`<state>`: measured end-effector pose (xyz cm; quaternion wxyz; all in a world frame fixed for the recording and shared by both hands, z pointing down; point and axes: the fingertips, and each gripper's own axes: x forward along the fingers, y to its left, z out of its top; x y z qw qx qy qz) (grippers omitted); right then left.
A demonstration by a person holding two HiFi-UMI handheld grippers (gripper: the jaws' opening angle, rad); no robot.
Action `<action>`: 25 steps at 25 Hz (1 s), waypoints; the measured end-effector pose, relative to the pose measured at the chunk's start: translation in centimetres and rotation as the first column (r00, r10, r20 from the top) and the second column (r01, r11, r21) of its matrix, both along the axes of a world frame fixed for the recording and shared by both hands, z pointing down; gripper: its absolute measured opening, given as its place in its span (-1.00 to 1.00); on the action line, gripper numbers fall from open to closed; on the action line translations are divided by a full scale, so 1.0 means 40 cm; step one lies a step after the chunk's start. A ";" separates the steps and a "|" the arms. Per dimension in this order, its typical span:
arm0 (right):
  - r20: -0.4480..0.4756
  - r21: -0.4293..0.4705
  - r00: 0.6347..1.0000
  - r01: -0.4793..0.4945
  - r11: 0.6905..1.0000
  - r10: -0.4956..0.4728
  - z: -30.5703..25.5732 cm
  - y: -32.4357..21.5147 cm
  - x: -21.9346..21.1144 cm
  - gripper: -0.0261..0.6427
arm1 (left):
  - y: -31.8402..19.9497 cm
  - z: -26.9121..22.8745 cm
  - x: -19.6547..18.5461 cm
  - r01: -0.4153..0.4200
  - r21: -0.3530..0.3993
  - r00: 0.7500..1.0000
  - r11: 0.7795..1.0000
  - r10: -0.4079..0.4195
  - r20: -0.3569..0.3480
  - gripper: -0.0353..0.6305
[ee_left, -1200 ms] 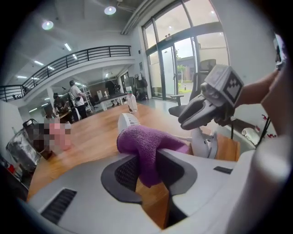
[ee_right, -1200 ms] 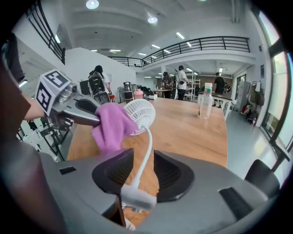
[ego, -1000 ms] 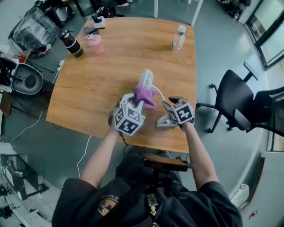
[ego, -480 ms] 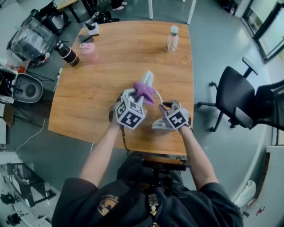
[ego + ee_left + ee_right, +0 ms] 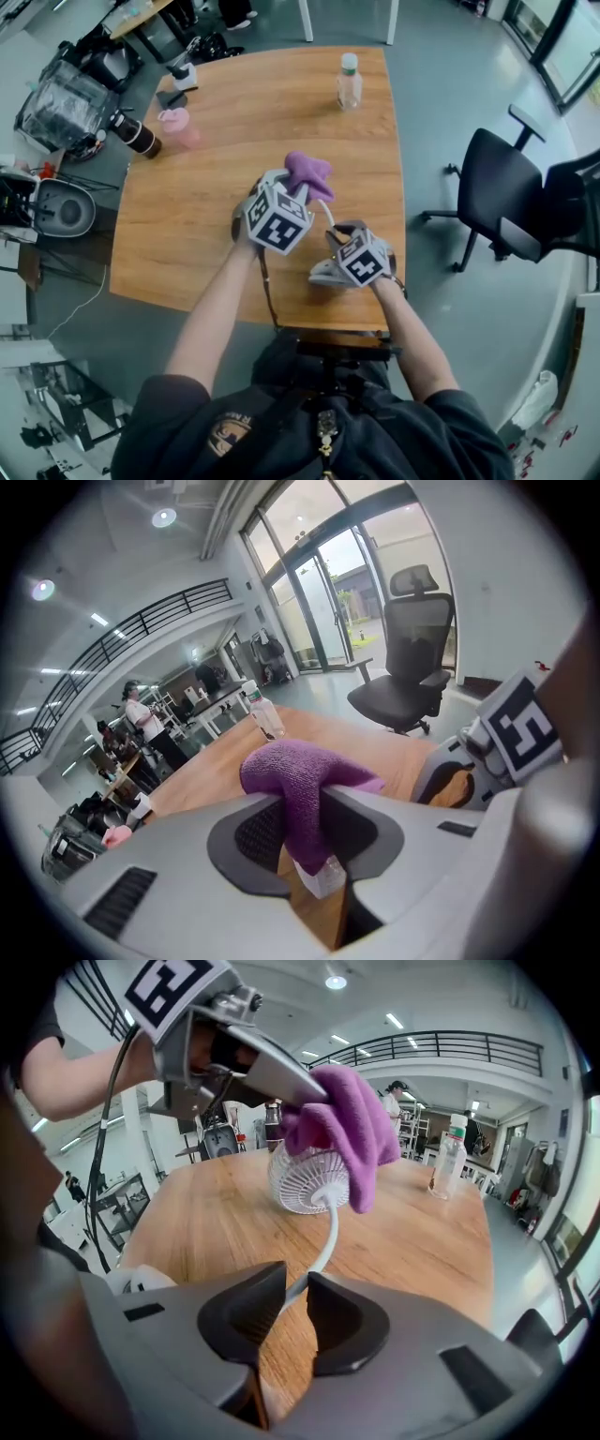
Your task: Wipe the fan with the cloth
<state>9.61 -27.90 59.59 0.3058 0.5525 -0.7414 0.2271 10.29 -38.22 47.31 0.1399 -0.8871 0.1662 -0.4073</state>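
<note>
A purple cloth (image 5: pixel 307 173) is pinched in my left gripper (image 5: pixel 292 190), which is shut on it and holds it above the table. In the right gripper view the cloth (image 5: pixel 352 1124) drapes against the top of the small white fan's round grille (image 5: pixel 305 1185), with the left gripper (image 5: pixel 298 1101) just above it. My right gripper (image 5: pixel 295 1302) is shut on the fan's white stem (image 5: pixel 326 1232). In the head view the right gripper (image 5: pixel 339 231) sits close behind the left one, and the cloth hides the fan head. The left gripper view shows the cloth (image 5: pixel 300 780) between the pads.
The wooden table (image 5: pixel 197 225) carries a clear bottle (image 5: pixel 349 80) at the far edge, and a pink cup (image 5: pixel 174 122) and a dark flask (image 5: pixel 137 137) at the far left. A black office chair (image 5: pixel 497 202) stands to the right. The near table edge lies just under my hands.
My left gripper has carried the cloth farther across the table and a little higher, onto the fan head, which no longer shows in the head view. The right gripper stays by the stem.
</note>
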 end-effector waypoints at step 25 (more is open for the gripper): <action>-0.104 -0.017 0.983 0.149 0.989 -0.150 -0.007 0.066 -0.025 -0.73 | -0.151 0.062 0.043 -0.199 -0.199 0.980 0.959 0.198 -0.027 -0.61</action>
